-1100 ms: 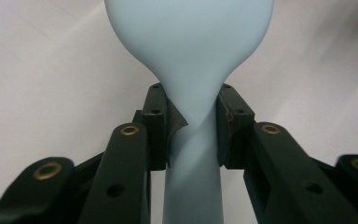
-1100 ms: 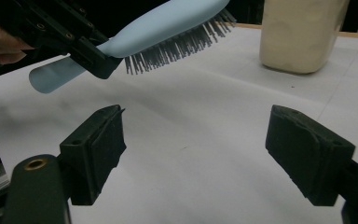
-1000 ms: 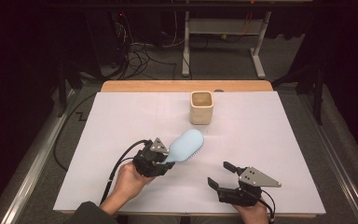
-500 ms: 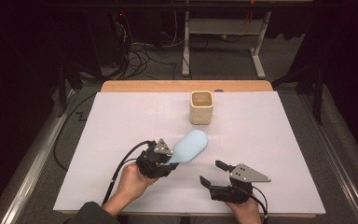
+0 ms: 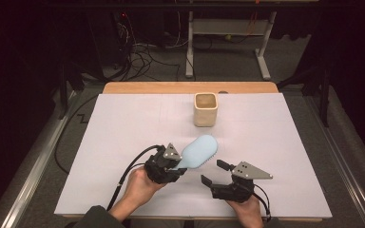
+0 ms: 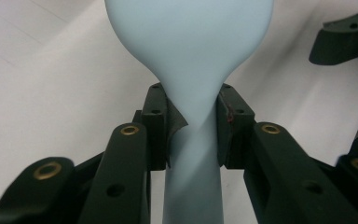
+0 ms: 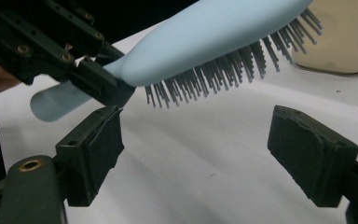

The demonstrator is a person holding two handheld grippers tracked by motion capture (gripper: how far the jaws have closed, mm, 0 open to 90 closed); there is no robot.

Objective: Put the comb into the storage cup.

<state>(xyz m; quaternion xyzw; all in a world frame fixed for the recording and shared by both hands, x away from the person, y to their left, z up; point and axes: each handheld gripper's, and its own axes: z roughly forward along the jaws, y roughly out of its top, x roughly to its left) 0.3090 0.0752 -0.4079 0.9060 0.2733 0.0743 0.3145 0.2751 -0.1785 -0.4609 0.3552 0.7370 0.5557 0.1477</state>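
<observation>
Left hand-held gripper (image 5: 179,164) clamped on hairbrush (image 5: 200,151) neck | right hand-held gripper (image 5: 214,173) apart, empty

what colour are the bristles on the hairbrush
Dark grey, under the pale blue hairbrush; the bristles show best in the right gripper view.

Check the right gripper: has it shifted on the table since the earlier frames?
Yes. The right gripper has slid left along the near edge, so it sits farther left of the beige cup and nearer the hairbrush.
</observation>
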